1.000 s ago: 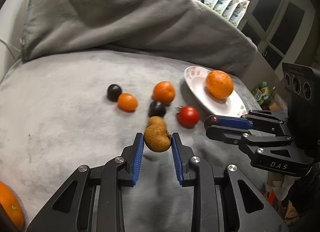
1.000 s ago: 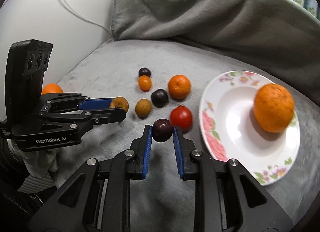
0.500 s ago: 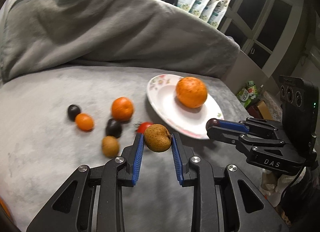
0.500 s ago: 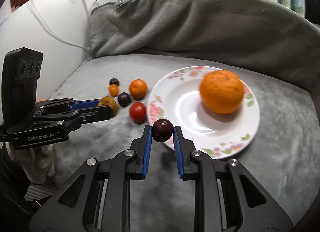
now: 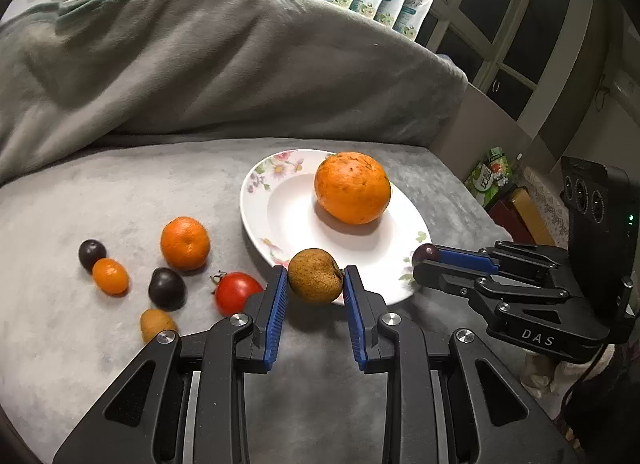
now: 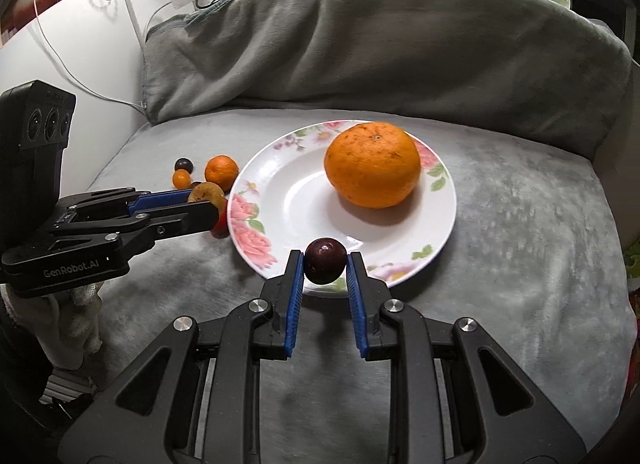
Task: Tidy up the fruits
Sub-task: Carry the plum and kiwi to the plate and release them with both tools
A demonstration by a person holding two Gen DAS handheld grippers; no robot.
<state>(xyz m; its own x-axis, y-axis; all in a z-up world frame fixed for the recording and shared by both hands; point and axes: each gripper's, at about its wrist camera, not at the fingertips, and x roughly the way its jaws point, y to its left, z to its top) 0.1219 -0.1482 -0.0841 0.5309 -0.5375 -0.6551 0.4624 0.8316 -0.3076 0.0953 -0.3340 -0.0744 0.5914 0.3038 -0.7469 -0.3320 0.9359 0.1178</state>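
- Your left gripper (image 5: 315,284) is pinching a brown, rough-skinned round fruit (image 5: 315,280), dimpled end facing right, at the floral plate (image 5: 280,219) rim.
- Your right gripper (image 6: 325,267) is clamping a glossy dark plum (image 6: 325,260), no clear long axis, over the plate's near edge.

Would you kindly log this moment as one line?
left gripper: shut on brown fruit | right gripper: shut on plum | plate: one orange | both grippers at plate's near rim
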